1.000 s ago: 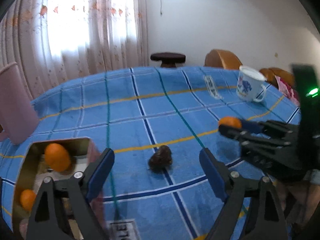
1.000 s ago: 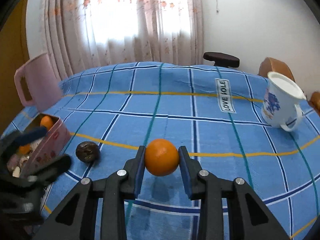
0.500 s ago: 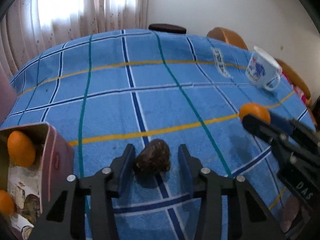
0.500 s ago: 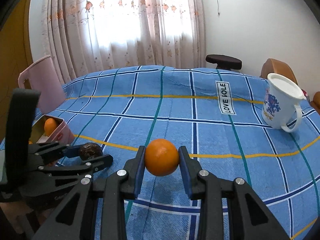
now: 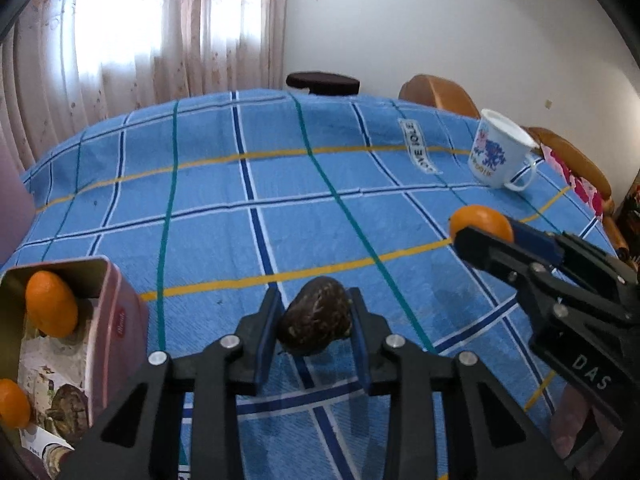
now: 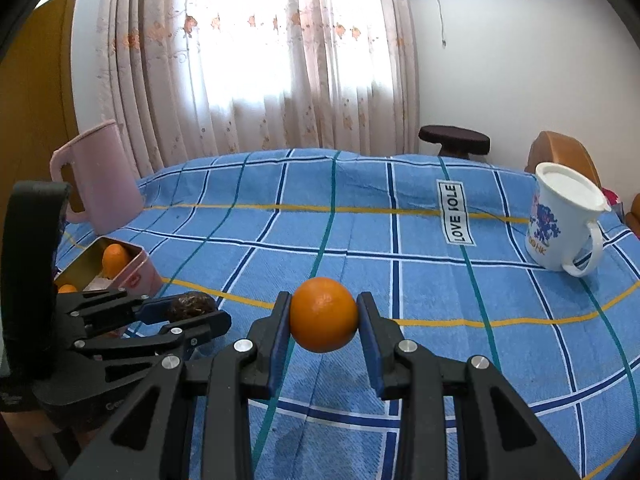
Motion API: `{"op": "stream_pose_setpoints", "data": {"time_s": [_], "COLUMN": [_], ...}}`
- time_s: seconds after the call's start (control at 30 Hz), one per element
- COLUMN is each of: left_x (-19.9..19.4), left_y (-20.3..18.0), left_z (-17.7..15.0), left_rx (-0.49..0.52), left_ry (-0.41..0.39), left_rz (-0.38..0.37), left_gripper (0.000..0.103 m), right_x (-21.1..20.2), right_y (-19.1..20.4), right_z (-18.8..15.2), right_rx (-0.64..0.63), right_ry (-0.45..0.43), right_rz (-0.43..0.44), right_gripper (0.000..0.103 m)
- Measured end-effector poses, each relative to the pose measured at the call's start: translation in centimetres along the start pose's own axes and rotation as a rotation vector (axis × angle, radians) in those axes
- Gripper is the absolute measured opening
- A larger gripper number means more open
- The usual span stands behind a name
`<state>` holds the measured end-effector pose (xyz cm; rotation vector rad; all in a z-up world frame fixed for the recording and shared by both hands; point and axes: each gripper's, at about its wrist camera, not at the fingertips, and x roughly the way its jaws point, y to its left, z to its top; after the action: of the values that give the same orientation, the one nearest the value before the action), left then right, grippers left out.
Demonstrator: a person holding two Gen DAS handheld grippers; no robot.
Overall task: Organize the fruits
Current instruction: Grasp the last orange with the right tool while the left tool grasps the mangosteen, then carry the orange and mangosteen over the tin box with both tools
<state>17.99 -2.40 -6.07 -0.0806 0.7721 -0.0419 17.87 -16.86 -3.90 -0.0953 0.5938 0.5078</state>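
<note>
A dark brown wrinkled fruit (image 5: pixel 316 326) sits between the blue pads of my left gripper (image 5: pixel 314 309), just above the blue checked cloth. The jaws are closing, and both pads touch the fruit's sides. My right gripper (image 6: pixel 323 305) is shut on an orange (image 6: pixel 323 314), held above the cloth. The left wrist view shows that orange (image 5: pixel 478 218) at the right, in the right gripper (image 5: pixel 482 229). An open pink tin (image 5: pixel 116 312) at the left holds two oranges (image 5: pixel 51 304) and a dark fruit (image 5: pixel 70 404). The right wrist view shows the left gripper (image 6: pixel 188 312) next to the tin (image 6: pixel 140 272).
A white mug with a blue print (image 6: pixel 560 220) stands at the right on the cloth. Behind the tin at the far left stands a pink jug (image 6: pixel 100 180). A dark stool (image 6: pixel 454 138) and brown chair backs (image 5: pixel 436 92) stand beyond the table's far edge.
My left gripper went from wide open to closed around the dark fruit. The right gripper kept its hold on the orange and stayed about where it was.
</note>
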Motion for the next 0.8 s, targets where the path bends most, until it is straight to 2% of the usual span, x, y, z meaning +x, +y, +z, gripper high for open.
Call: {"op": "stream_pose_setpoints", "data": {"time_s": [0.23,0.8], "left_x": [-1.3,-2.9], "left_y": [0.3,0.2], "left_z": [0.1,-0.5], "left_rx": [-0.010,-0.011], "left_ry": [-0.071,-0.169], "left_rz": [0.001,0.019], "left_gripper": [0.034,0.034], "right_x": [-0.8,-2.4], "right_y": [0.1,0.4], "right_z": [0.0,-0.2], "right_rx": [-0.009,-0.033], "right_ry": [-0.040,-0.133], "right_rz": [0.007,0.001], "right_gripper": [0.034,0.034]}}
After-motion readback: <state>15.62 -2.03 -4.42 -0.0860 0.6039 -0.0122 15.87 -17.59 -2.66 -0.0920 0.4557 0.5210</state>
